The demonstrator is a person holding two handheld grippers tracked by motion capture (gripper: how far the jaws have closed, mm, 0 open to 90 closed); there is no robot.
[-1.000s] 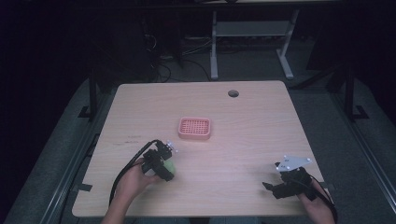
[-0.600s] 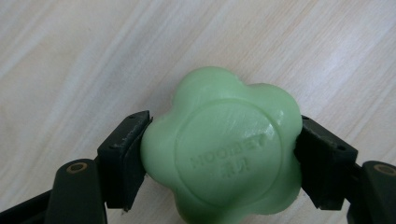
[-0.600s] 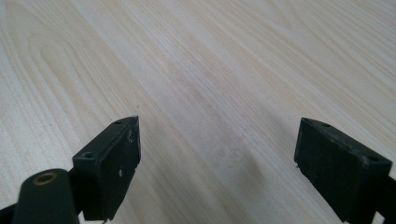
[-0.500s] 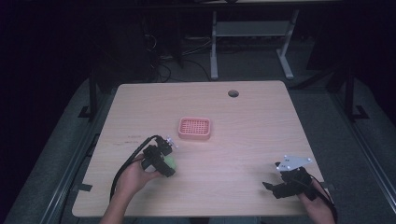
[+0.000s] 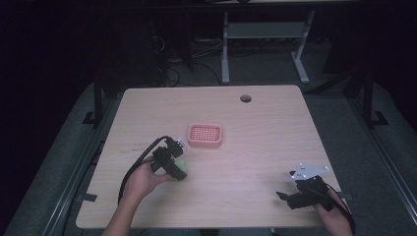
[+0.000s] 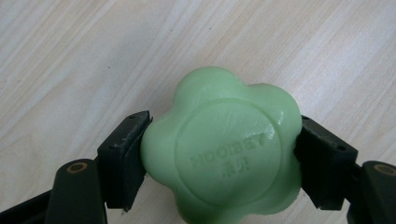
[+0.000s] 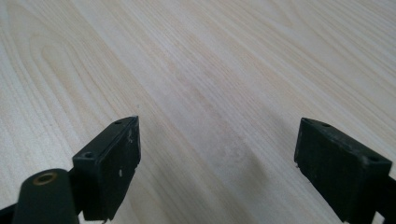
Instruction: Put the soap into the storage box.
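green soap (image 6: 224, 149) between left tool (image 6: 219, 154) jaws, above table (image 5: 275, 132)

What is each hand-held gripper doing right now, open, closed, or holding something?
Left hand-held gripper: closed on the green soap.
Right hand-held gripper: open, holding nothing, over bare table.

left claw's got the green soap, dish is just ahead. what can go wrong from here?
1. The left claw pinches the green soap by its rounded, lobed edges; it looks smooth, so it could slip or twist out.
2. The pink dish is small and loose on the table; an off-centre drop could nudge it or leave the soap on its rim.
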